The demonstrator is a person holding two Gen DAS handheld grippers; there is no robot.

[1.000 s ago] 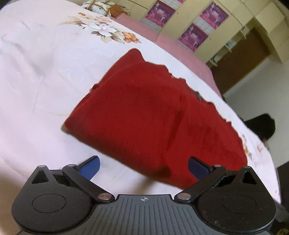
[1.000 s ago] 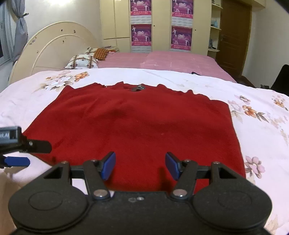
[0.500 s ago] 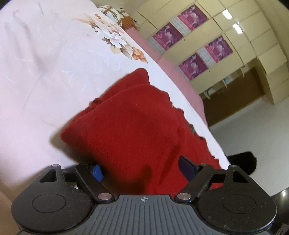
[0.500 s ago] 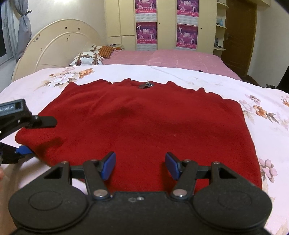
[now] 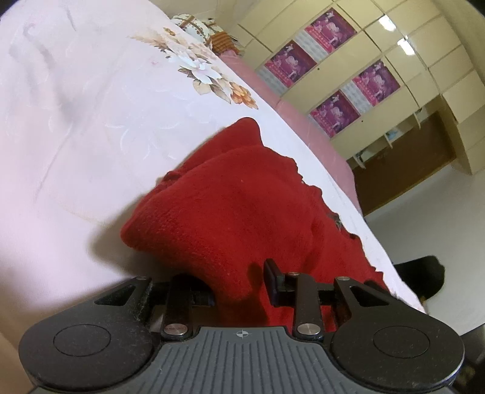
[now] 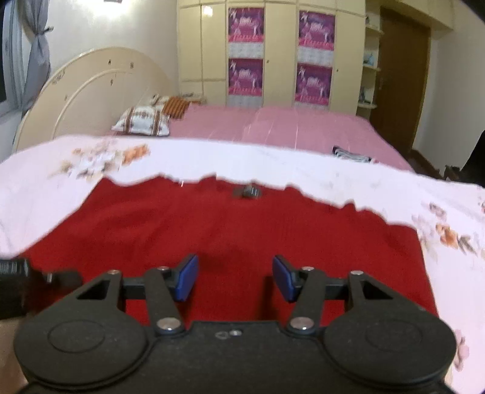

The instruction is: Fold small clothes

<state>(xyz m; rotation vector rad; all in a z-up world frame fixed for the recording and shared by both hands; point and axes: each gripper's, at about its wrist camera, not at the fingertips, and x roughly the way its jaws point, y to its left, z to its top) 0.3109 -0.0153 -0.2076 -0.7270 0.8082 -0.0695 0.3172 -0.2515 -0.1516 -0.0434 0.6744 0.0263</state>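
- My left claw (image 5: 239, 286) has a bunched corner of the red garment (image 5: 242, 206) between its pads; the cloth fills the narrow gap, and the left pad is buried under the fold while the right pad (image 5: 272, 282) shows against the fabric.
- That corner is raised off the bedspread (image 5: 91, 121) into a rounded hump.
- My right claw (image 6: 235, 277) hangs low over the near hem of the red garment (image 6: 242, 230), its blue pads set wide with nothing between them (whether they touch the cloth I cannot tell).
- The garment lies spread flat across the white floral bedspread (image 6: 333, 172), a small dark tag (image 6: 247, 191) at its far edge.
- Beyond are a pink sheet (image 6: 272, 127), a patterned pillow (image 6: 142, 121) and wardrobe posters (image 6: 245, 24).
- The right view is blurred.
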